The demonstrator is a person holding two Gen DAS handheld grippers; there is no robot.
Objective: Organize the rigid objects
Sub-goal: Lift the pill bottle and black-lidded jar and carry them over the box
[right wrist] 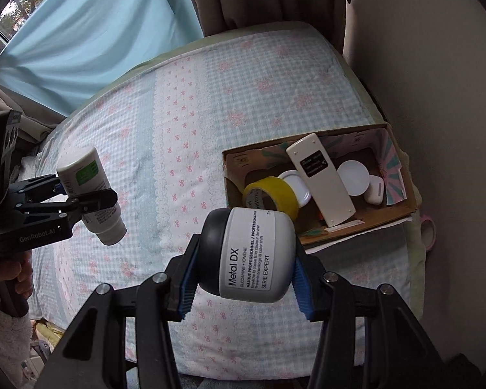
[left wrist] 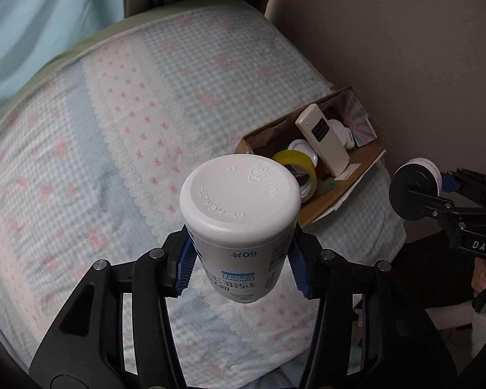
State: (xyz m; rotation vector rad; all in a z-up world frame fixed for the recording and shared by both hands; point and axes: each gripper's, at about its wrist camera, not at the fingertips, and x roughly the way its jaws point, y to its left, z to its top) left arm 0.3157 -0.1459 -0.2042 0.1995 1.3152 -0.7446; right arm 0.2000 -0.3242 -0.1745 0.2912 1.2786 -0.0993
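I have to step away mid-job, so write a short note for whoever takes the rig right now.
Left gripper: shut on the white bottle, held in the air over the bed, base toward the camera.
Right gripper: shut on the grey jar, black lid to the left, also held above the bed.
Box: on the bed's right edge by the wall. Already in it: remote, yellow tape, some white round pieces and a small white case.
Left to do: probably put the bottle and the jar into the box. Free room looks tight, mostly at its near-left corner.
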